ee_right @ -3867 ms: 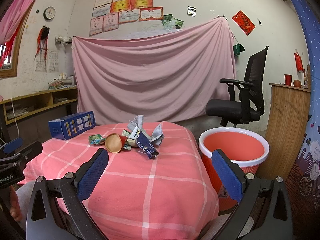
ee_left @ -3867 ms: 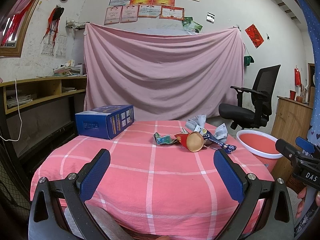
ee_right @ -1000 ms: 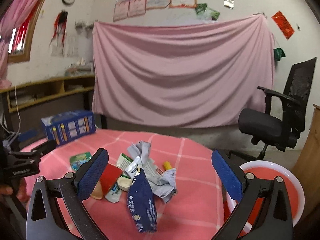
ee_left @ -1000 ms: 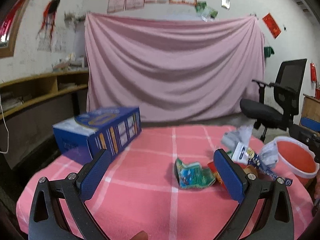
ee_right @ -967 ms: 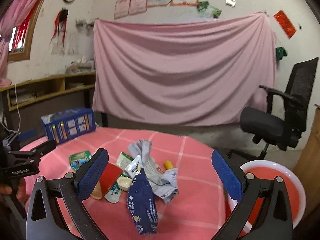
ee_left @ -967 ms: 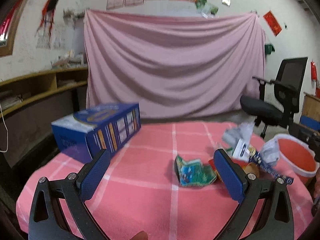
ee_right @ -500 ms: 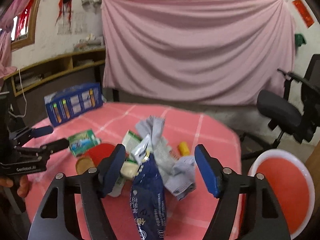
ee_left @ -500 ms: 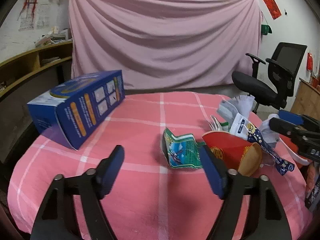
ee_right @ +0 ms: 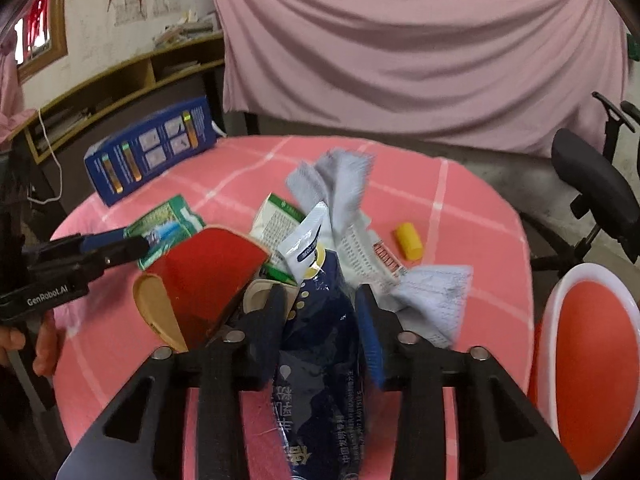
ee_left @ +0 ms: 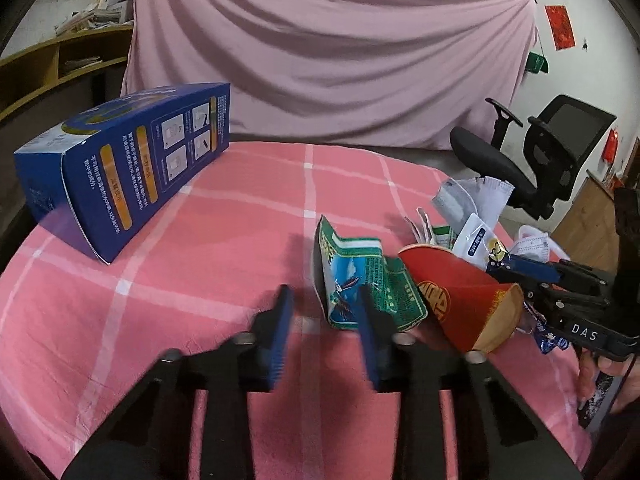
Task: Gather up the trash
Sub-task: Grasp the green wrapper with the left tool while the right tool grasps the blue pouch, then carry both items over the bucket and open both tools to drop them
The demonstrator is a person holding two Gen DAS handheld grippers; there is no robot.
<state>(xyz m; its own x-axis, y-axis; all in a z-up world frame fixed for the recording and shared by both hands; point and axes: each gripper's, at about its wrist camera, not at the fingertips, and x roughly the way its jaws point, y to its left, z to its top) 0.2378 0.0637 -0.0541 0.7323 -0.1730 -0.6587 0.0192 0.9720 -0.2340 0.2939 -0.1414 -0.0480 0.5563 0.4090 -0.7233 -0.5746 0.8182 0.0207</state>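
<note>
I am closing the right gripper (ee_right: 322, 320) around the dark blue wrapper (ee_right: 320, 360) at lower centre; the left gripper (ee_left: 324, 320) is closing beside the green packet (ee_left: 360, 280), nothing gripped. Next, I judge: lift toward the red basin (ee_right: 592, 360).

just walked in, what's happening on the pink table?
A person with a handheld gripper in each hand is clearing a litter pile off the pink checked table. The right gripper is closing around the dark blue wrapper. The left gripper is closing at the green packet, its jaws straddling the near edge. Nothing is lifted yet. The red basin waits beside the table.
</note>
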